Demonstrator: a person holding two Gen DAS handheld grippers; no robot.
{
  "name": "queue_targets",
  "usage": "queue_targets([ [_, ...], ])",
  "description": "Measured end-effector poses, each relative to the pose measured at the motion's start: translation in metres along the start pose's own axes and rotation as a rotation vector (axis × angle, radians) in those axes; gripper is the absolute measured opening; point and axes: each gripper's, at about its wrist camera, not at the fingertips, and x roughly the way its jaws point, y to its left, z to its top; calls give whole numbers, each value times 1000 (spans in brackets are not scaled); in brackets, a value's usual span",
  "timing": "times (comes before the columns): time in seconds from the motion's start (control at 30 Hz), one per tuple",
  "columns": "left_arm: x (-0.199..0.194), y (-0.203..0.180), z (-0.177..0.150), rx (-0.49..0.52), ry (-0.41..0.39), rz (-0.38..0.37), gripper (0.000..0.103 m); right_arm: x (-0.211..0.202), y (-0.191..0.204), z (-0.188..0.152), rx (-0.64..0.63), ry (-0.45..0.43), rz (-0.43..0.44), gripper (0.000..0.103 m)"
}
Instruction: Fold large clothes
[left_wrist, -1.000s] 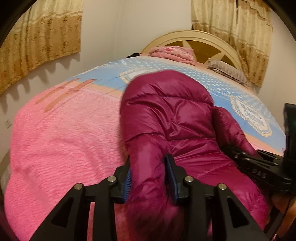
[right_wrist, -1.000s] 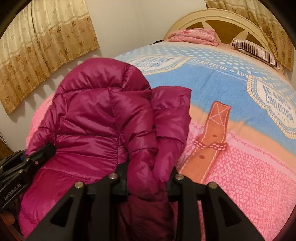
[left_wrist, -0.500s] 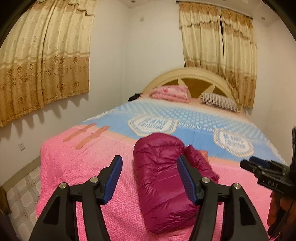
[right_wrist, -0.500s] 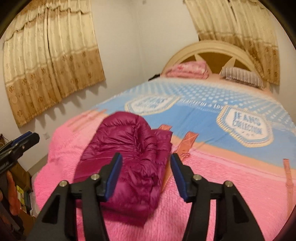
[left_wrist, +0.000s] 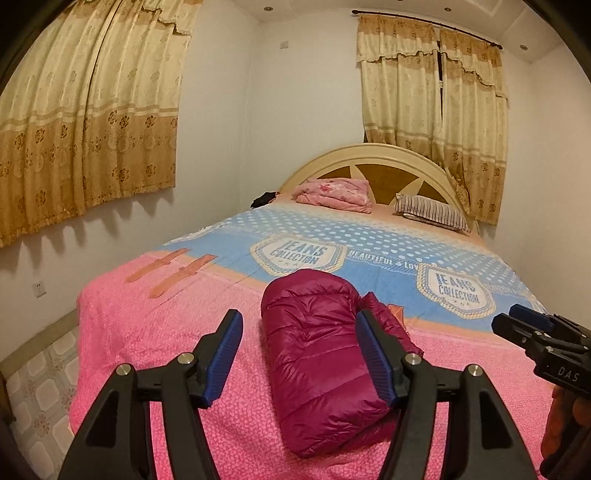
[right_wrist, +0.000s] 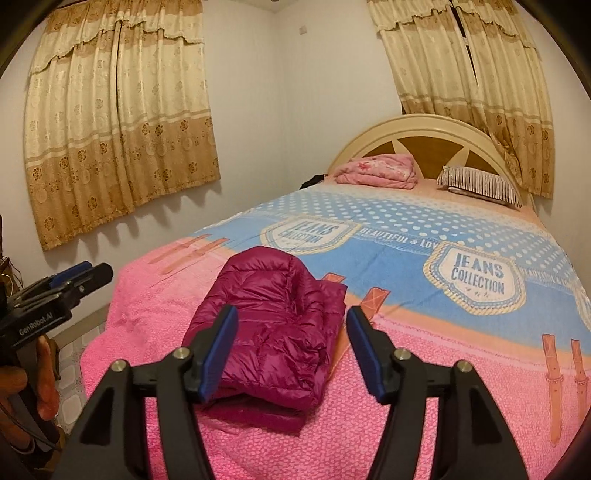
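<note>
- Bedspread (left_wrist: 207, 369) reads "JEANS COLLECTION"; left gripper (right_wrist: 79, 275) body reads "GenRobot.AI".
- Magenta puffer jacket (left_wrist: 317, 354), folded into a quilted bundle, lies on the bed's pink foot end, twelve o'clock of both grippers.
- Left gripper jaws apart, empty; right gripper (right_wrist: 291, 350) jaws opening, nothing gripped.

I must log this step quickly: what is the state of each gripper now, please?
Left gripper: open, nothing held; magenta puffer jacket lies beyond it on the bed.
Right gripper: jaws opening, nothing between them.

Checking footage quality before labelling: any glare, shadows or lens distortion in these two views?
Left wrist view: fisheye bends the walls, dark vignette corners, sheen on the folded magenta puffer jacket. Right wrist view: same bending, and the beige patterned curtain casts scalloped shadows on the wall.
</note>
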Motion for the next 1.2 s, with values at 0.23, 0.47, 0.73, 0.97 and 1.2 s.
queue_targets([
  [0.23,0,0,-1,7,-2,0,64,-1,4,0,-3,-4,10,64],
  [0.47,0,-2,-4,18,2,0,64,-3,4,-3,-2,-4,19,64],
  [0.73,-1,-1,-4,17,4,2,64,-5,5,-5,3,-1,25,65],
  [0.97,-2,-1,-4,19,3,2,64,-7,7,-7,2,-3,29,65],
  [1.2,-1,1,-3,21,8,5,64,-7,8,-7,3,-4,30,66],
])
